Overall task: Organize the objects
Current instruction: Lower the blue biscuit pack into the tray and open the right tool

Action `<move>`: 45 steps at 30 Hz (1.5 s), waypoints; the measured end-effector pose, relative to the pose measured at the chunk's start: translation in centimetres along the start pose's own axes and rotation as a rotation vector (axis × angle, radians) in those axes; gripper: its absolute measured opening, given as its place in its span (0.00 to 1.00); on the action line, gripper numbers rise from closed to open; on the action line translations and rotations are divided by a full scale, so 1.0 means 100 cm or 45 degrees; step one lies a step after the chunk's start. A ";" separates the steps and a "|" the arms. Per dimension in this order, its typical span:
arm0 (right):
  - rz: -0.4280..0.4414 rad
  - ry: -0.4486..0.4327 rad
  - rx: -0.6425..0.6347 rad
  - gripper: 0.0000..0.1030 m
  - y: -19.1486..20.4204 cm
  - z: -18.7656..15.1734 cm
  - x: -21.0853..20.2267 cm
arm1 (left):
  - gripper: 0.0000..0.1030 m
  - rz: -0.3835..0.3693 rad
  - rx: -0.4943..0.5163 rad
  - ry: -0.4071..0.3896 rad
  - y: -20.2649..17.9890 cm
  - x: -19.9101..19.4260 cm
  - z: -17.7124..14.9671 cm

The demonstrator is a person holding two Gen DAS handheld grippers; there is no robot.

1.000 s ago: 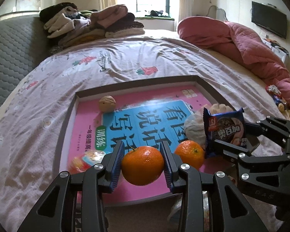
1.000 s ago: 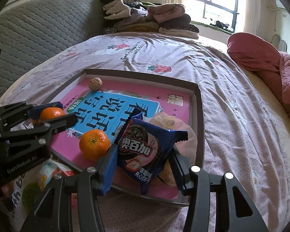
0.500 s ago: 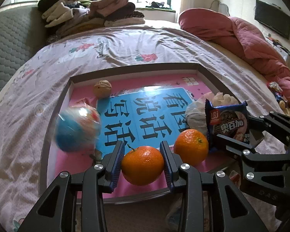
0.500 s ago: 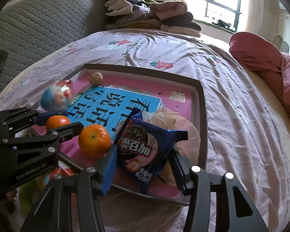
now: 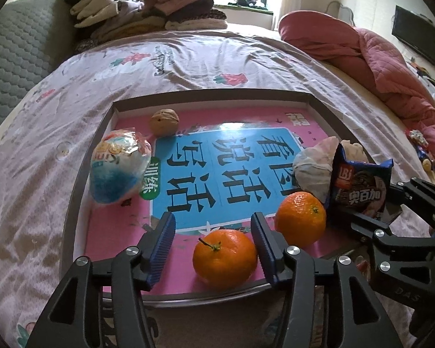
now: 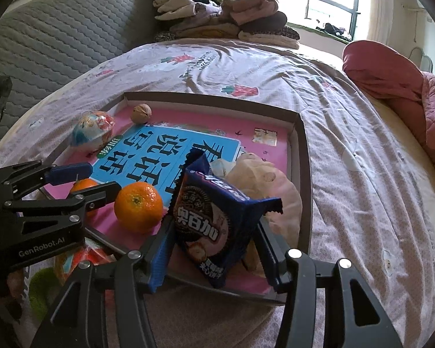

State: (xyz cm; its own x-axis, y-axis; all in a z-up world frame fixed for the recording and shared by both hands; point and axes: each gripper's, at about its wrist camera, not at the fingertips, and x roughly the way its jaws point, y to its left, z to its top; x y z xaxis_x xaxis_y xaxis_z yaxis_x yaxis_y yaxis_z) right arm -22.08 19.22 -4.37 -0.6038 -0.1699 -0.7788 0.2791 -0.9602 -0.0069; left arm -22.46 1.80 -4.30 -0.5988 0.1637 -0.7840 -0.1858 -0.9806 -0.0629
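Resting on the pink book cover inside the shallow box [image 5: 319,103], the nearer orange [image 5: 224,256] lies between the fingers of the left gripper [image 5: 213,249], whose jaws have just been opening: the left pad stands clear of the fruit, the right one sits just beside it (whether it touches is hard to tell). A second orange [image 5: 300,217] sits just to its right. The right gripper [image 6: 213,249] stands about half open, its pads pressed on a blue biscuit packet [image 6: 217,220] held upright over the box's near corner, in front of a pale cloth bundle [image 6: 272,191]. Farther back lie a wrapped ball [image 5: 119,168] by the left wall and a walnut [image 5: 164,121]. Below the left gripper in the right wrist view, other wrappers are half hidden and unclear.
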 end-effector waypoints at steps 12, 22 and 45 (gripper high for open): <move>0.003 -0.011 0.023 0.57 -0.003 0.002 -0.005 | 0.64 0.003 -0.003 0.005 -0.001 -0.002 -0.002; 0.002 -0.027 0.050 0.58 -0.009 0.005 -0.010 | 0.67 0.006 -0.004 0.006 0.000 -0.004 -0.002; -0.022 -0.091 0.072 0.65 -0.018 0.009 -0.021 | 0.67 0.017 -0.001 -0.001 0.001 -0.007 -0.002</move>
State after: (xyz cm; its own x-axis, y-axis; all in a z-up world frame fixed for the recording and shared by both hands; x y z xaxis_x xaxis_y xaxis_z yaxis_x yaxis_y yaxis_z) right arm -21.95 21.12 -2.13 -0.6603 -0.1665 -0.7323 0.2267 -0.9738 0.0170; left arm -21.90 1.56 -3.87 -0.6017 0.1509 -0.7843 -0.1775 -0.9827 -0.0529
